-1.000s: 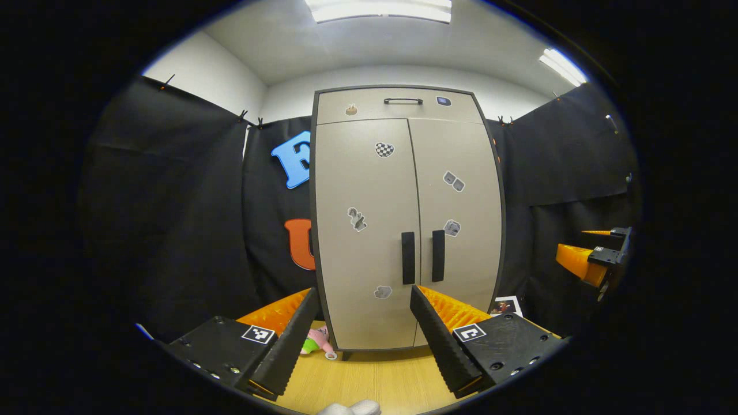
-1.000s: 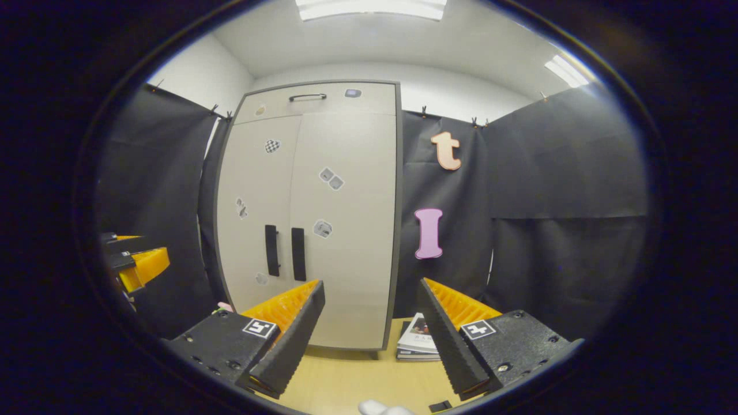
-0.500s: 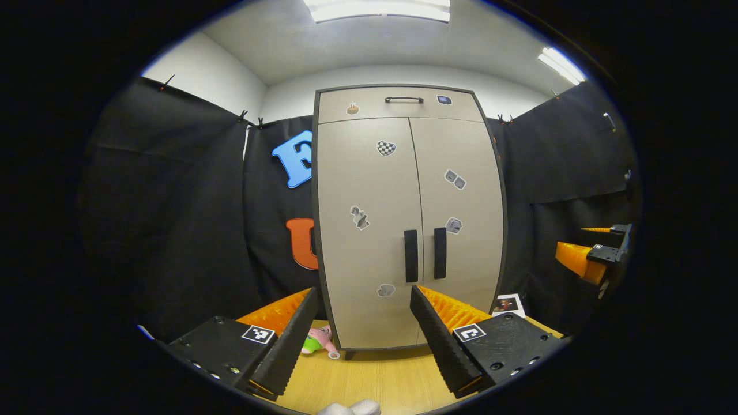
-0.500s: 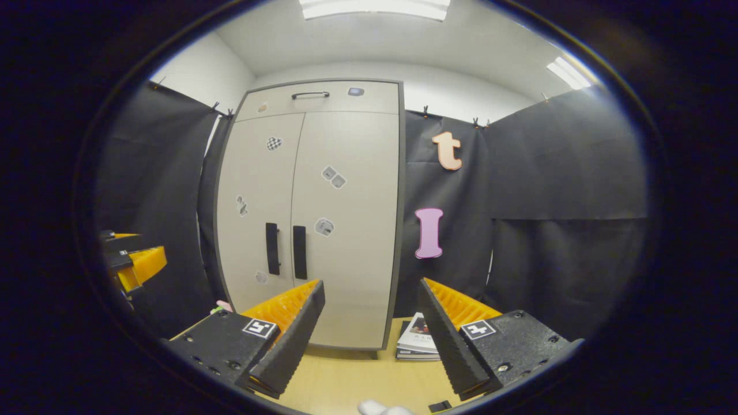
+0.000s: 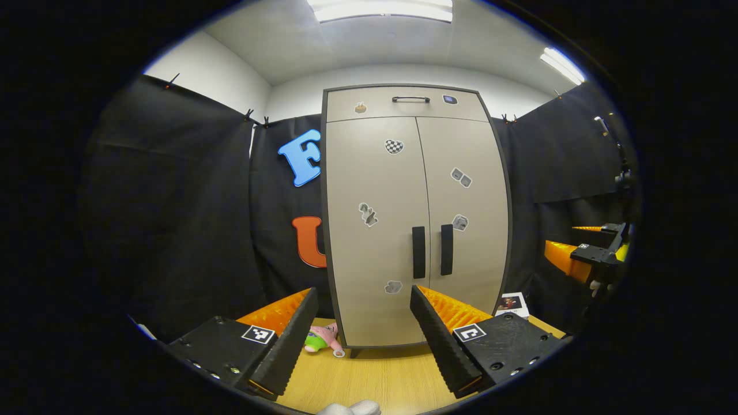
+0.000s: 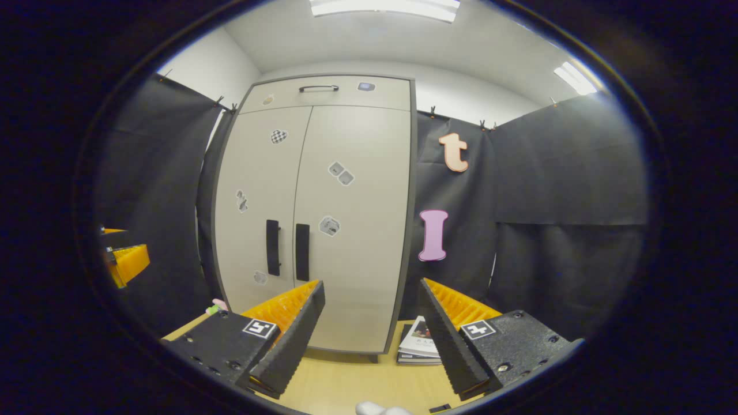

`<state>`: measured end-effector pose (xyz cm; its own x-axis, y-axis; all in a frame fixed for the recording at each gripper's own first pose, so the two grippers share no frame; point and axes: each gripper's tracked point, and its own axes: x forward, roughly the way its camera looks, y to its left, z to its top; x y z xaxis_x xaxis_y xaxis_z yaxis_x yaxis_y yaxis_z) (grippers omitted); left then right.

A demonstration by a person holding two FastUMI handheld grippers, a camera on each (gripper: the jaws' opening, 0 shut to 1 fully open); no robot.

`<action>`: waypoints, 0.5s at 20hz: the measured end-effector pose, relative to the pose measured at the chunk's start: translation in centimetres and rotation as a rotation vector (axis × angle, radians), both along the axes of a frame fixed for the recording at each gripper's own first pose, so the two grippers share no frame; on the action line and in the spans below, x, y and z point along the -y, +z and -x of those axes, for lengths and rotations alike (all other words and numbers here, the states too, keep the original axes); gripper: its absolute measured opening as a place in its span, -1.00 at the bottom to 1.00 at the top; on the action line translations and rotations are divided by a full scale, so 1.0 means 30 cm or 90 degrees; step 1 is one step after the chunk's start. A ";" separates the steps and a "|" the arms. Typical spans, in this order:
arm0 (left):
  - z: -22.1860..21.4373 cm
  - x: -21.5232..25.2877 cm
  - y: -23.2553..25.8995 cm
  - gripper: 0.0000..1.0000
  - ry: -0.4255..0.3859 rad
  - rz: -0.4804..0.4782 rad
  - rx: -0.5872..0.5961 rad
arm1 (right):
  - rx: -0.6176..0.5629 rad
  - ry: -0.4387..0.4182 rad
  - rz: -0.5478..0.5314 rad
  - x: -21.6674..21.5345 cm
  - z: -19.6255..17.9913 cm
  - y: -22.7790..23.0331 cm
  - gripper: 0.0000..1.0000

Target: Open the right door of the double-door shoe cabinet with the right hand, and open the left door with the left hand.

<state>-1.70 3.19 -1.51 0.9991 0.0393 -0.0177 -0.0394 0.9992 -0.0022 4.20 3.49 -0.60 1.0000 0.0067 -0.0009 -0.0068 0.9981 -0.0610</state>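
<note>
A: What is the right gripper (image 6: 369, 300) doing?

B: Its two fingers are wide apart and hold nothing. It hangs over the wooden table (image 6: 340, 383), a bit away from the shoe cabinet (image 6: 314, 213).

A: And the left gripper (image 5: 363, 305)?

B: The same, wide and holding nothing. It points at the cabinet's front.

A: Where does the cabinet stand?

B: At the far edge of the table, against the black cloth. Both doors are shut.

A: Where should we grab?

B: The right door (image 6: 351, 225) has a dark right handle (image 6: 302, 252) at its inner edge. The left door (image 5: 375, 225) has a left handle (image 5: 418, 252) just beside it. They are close together, so pinch one only.

A: Will the doors be hard to move?

B: I think not. They look stiff and flat, and should swing out. The handles look smooth, so squeeze firmly
</note>
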 end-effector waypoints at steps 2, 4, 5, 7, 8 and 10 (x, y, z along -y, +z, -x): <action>0.020 -0.032 -0.016 0.93 0.014 -0.002 -0.006 | 0.002 0.010 0.002 -0.057 -0.071 -0.011 1.00; 0.040 -0.061 -0.029 0.93 0.025 -0.003 -0.013 | -0.002 0.022 -0.001 -0.126 -0.152 -0.026 1.00; 0.046 -0.068 -0.035 0.93 0.028 -0.003 -0.018 | -0.006 0.028 -0.001 -0.159 -0.199 -0.037 1.00; 0.064 -0.095 -0.052 0.93 0.036 -0.006 -0.025 | -0.013 0.033 -0.005 -0.220 -0.297 -0.050 1.00; 0.072 -0.109 -0.067 0.93 0.040 -0.007 -0.031 | -0.018 0.032 -0.006 -0.248 -0.344 -0.056 1.00; 0.083 -0.130 -0.079 0.93 0.047 -0.007 -0.038 | -0.024 0.037 -0.013 -0.304 -0.435 -0.061 1.00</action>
